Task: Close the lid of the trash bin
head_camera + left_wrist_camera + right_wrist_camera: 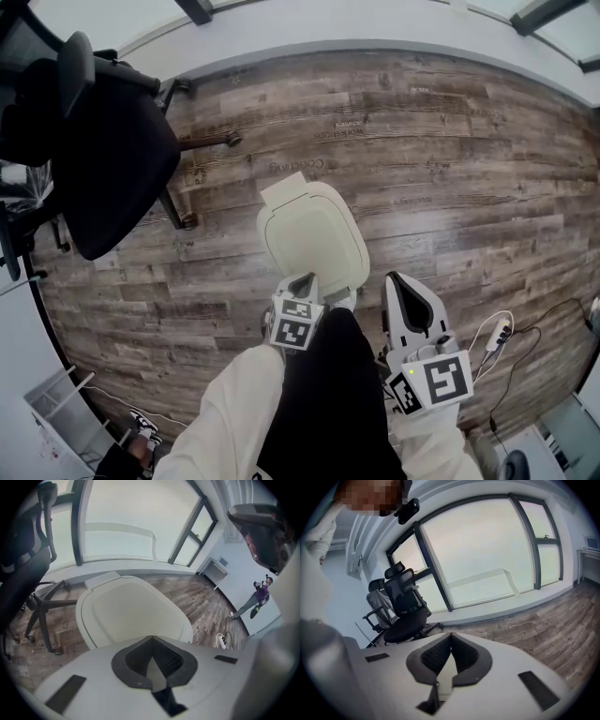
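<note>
Jaws on the left gripper (151,637) are pressed together with nothing between them. Its tips sit just short of the near rim of the trash bin lid (129,609). Can't tell if they touch it.

Right gripper (450,633) is the same: jaws together, empty, alongside the bin on its right and aimed past it, not at it.

Progress: from above, the lid looks already flat on the bin, with the hinge tab (284,190) at the end far from the left tool. No gap shows along the edge. My read is that closing is done or nearly done. What's left is at most a confirming press on the near edge, then pulling clear.

Pose: the left gripper is held low, pointing along the lid's length. The right gripper is roughly level with it and tilted up enough that its camera sees the office chair (405,609) ahead-left and the window (487,550) straight ahead.

Power strip (498,331) lies on the wood floor (450,150), off to the right of the right tool.
</note>
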Tool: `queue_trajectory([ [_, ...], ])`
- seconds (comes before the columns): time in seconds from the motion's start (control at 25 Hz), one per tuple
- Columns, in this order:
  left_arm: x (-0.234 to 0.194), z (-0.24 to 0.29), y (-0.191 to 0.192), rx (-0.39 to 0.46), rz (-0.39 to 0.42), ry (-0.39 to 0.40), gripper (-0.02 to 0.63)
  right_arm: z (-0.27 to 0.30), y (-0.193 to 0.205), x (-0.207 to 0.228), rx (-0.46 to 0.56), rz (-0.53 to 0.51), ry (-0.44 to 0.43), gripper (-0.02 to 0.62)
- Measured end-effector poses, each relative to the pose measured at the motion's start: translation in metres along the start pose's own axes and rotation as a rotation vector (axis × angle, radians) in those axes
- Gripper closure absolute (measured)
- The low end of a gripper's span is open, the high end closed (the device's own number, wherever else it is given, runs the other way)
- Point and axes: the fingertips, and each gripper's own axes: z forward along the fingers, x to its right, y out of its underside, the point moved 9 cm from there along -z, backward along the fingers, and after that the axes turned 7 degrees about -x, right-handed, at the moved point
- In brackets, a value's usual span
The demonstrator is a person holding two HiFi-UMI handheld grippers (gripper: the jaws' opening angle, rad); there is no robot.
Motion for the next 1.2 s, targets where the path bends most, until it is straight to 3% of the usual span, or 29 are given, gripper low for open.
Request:
queue_trajectory([
  [0.2,0.005,0.004,-0.002,-0.063,0.033,-0.047,0.597,-0.001,0.003,0.001,-0.001,0.003,0.001,0.571],
  [0.32,0.004,0.005,0.0,-0.057,-0.006,-0.042,0.597,-0.003,0.006,0.002,-0.005,0.002,-0.001,0.571],
  [0.64,0.001,0.0,0.003,-0.028,-0.013,-0.031,0.598,-0.01,0.009,0.002,-0.004,-0.007,-0.004,0.571],
  [0.92,-0.004,-0.061,-0.017,0.123,-0.022,-0.072,0.598,-0.028,-0.006,-0.009,-0.017,-0.036,0.013,0.571],
  [1.2,0.002,-0.208,-0.097,0.346,0.021,-0.106,0.598,-0.072,-0.09,-0.034,0.036,-0.048,0.03,0.571],
])
